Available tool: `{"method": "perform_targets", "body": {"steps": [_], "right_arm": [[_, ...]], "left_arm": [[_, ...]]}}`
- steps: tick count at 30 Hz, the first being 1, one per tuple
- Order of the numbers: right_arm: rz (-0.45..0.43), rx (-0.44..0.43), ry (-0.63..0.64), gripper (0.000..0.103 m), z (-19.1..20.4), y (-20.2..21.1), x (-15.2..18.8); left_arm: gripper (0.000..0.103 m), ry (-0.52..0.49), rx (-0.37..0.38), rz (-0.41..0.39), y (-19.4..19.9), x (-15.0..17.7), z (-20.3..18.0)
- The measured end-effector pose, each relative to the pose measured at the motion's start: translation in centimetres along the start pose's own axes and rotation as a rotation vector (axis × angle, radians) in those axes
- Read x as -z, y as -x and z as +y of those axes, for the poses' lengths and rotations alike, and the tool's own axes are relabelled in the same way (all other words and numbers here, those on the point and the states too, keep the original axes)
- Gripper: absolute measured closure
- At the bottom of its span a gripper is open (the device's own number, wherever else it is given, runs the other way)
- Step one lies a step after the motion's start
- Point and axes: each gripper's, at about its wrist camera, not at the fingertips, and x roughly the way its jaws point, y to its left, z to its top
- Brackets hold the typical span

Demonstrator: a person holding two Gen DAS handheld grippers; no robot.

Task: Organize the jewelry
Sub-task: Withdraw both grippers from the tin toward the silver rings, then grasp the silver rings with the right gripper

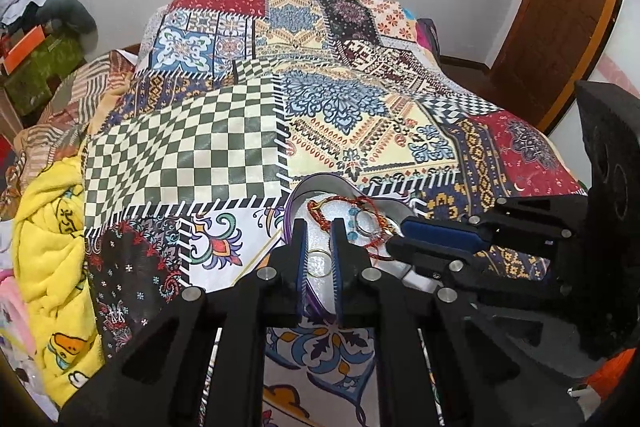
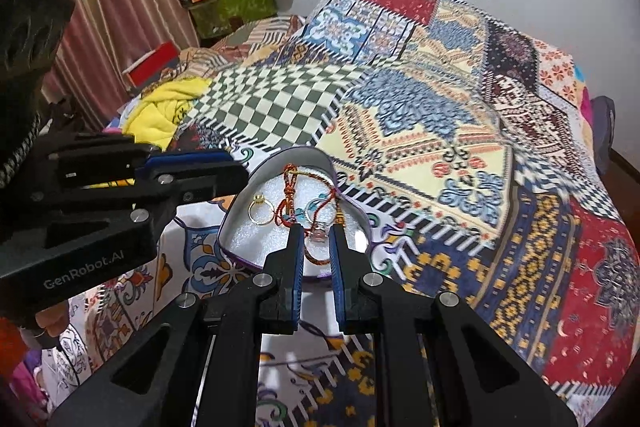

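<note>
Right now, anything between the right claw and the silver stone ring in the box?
Nothing solid. The right claw already brackets the silver stone ring inside the open heart-shaped box. Only the red-orange braided cord lies tangled around it, so it may drag along.

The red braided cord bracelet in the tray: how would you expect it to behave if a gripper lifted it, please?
The red cord bracelet looks floppy, since it lies in loose loops, so it would probably sag. It seems light, being thin thread. It overlaps a silver ring in the tray, so lifting it may drag that along.
</note>
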Motion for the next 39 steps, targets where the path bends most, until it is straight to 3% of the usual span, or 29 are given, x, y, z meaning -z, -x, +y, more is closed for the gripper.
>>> {"method": "perform_targets", "body": {"steps": [4,8,15,22,30,39], "right_arm": [[-0.036,0.016,-0.028,0.088,-1.1,2.2,0.1],[-0.066,0.057,-0.043,0.087,-2.3,4.2,0.2],[-0.073,0.11,-0.088,0.086,-4.8,6.2,1.7],[-0.02,0.149,-0.127,0.085,-7.4,6.2,4.0],[0.042,0.146,-0.141,0.085,-8.8,5.4,6.2],[0.094,0.104,-0.14,0.084,-9.3,3.5,6.7]], "left_arm": [[0.091,-0.014,0.006,-0.024,1.3,0.3,-0.6],[0.073,-0.02,0.007,-0.051,2.3,0.8,-1.2],[0.073,-0.016,0.037,-0.058,3.0,1.6,-2.4],[0.073,-0.039,0.09,-0.037,2.0,3.0,-4.9],[0.073,-0.076,0.139,0.024,-1.3,3.5,-7.7],[0.073,-0.121,0.114,0.044,-4.6,3.3,-9.2]]}}
